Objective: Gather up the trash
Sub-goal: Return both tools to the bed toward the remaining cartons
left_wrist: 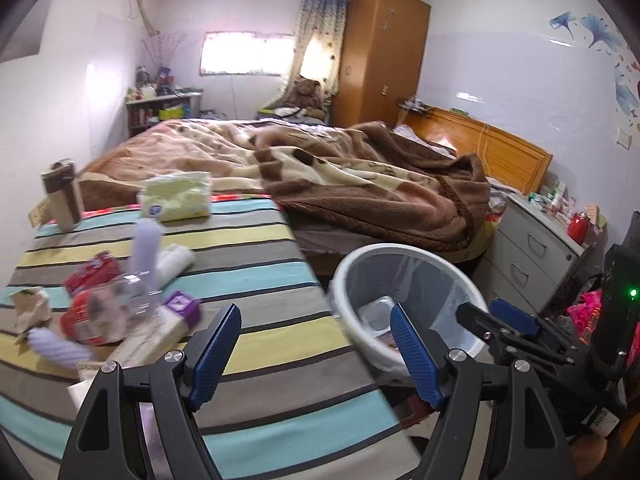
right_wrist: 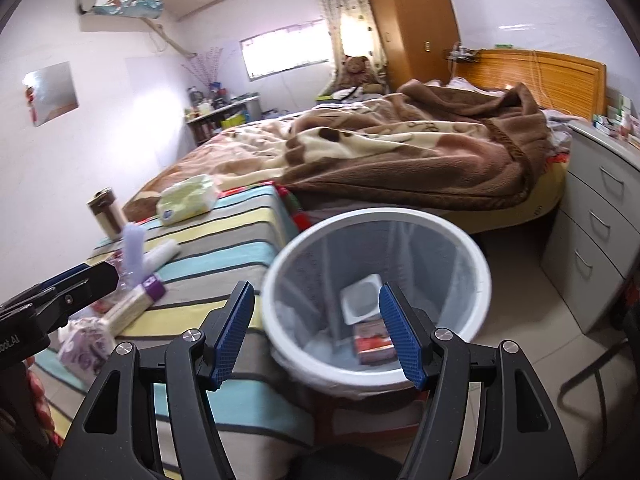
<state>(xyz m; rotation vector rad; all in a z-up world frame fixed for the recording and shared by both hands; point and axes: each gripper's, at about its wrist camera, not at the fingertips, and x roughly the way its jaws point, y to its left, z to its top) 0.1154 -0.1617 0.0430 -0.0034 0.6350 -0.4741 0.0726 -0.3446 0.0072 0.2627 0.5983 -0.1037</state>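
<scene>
- Left gripper [left_wrist: 316,330] nearest, blue pads spread apart, nothing between, over striped cloth [left_wrist: 256,276] edge.
- Right gripper [right_wrist: 318,318] likewise spread, empty, above white bin [right_wrist: 476,264].
- In bin: white tub [right_wrist: 360,298], red-brown packet [right_wrist: 372,344]; print unreadable.
- On cloth: red wrappers [left_wrist: 92,276], purple-ended box [left_wrist: 182,306], tissue pack [left_wrist: 176,196] with blue logo, illegible.
- Partial lettering "oot.AI" on left gripper body in right view.

brown blanket [left_wrist: 360,168], wooden wardrobe [left_wrist: 384,56], grey drawers [left_wrist: 532,244]
</scene>
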